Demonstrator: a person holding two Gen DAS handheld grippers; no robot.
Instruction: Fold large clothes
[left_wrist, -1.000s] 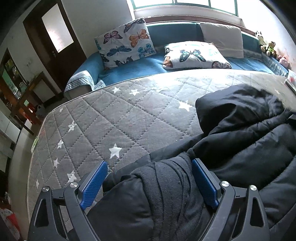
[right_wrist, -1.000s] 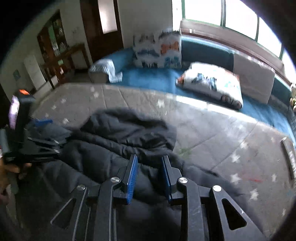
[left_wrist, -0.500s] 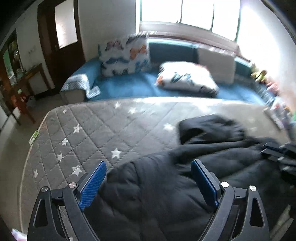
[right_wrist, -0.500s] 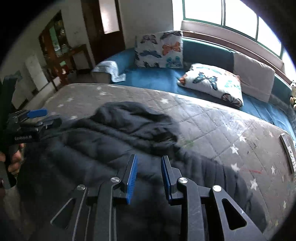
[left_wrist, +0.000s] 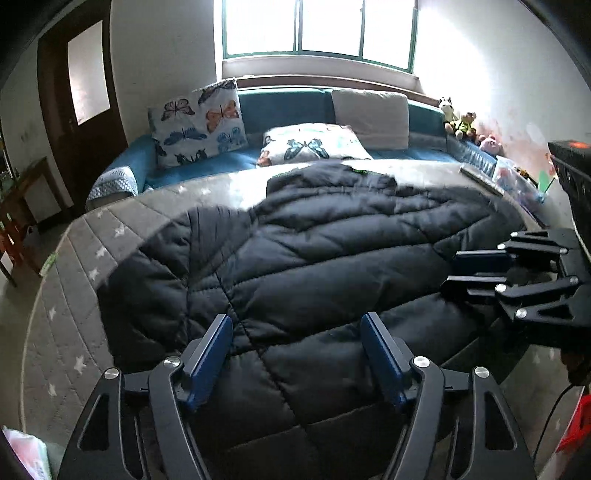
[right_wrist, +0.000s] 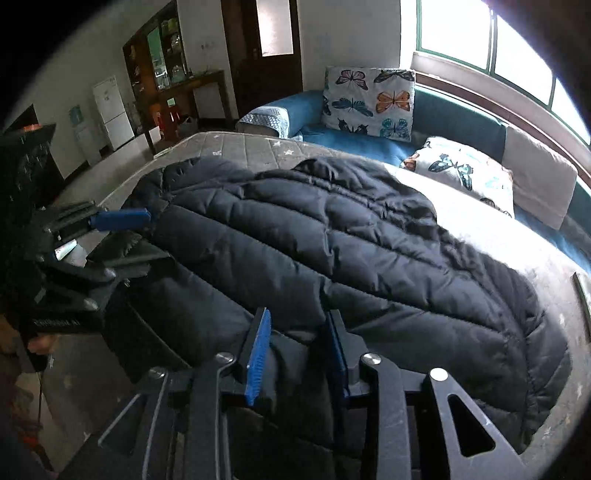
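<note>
- Left gripper (left_wrist: 295, 354) is hovering over the near hem of the black puffer coat (left_wrist: 314, 258), its jaws closing with quilted fabric between them, the pads not yet pressing.
- Right gripper (right_wrist: 297, 354) is sitting narrow around a bunched fold of the coat's edge, its jaws opening, so the hold is likely loosening.
- Coat is lying spread nearly flat across the grey star-quilted mattress (left_wrist: 74, 295), hood end toward the far side.
- Judging by this, spreading is looking about finished; no fold is showing yet, so all the folding is remaining.
- Beyond the mattress, butterfly pillows (left_wrist: 199, 122) are leaning on a blue sofa (left_wrist: 280, 107) under a bright window (left_wrist: 317, 29).
</note>
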